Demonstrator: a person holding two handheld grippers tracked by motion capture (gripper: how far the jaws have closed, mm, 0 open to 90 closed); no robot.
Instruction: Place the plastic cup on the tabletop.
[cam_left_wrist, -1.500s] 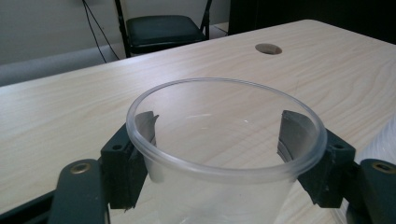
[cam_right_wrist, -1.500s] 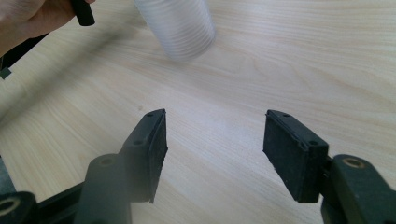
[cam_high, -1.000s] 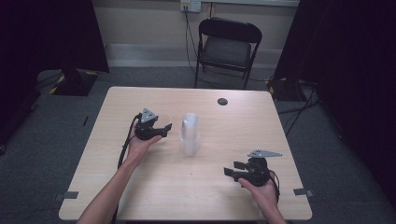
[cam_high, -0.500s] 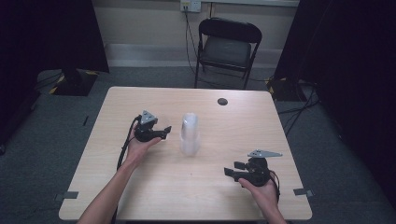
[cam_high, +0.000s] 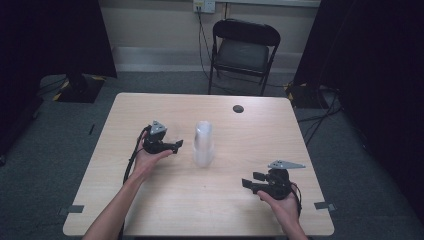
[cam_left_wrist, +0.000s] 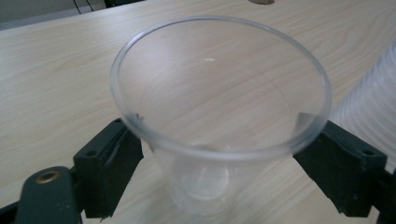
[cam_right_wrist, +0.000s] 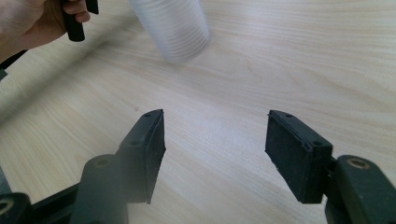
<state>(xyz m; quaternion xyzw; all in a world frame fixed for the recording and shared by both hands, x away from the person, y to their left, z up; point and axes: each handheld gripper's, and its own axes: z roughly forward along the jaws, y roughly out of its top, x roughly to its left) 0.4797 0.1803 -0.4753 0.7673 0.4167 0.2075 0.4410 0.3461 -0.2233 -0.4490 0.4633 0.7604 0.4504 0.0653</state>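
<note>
- With its jaws just opened, left gripper (cam_left_wrist: 224, 186) flanks a clear plastic cup (cam_left_wrist: 219, 116) standing on the table (cam_high: 150, 200), beside the cup stack (cam_high: 203, 144); pads look clear.
- Right gripper (cam_right_wrist: 215, 149) idle, jaws apart, nothing between.
- Step: cup release. Next: back out without tipping it.

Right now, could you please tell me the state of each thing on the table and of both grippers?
clear cup: upright, mouth up, empty, standing between the left jaws.
left gripper: jaws have just been opening; pads beside the cup, whether they touch it is unclear.
stack of cups: standing mouth down, nested, untouched.
right gripper: open, holding nothing, over bare table.
dark disc: lying flat near the far edge.
</note>
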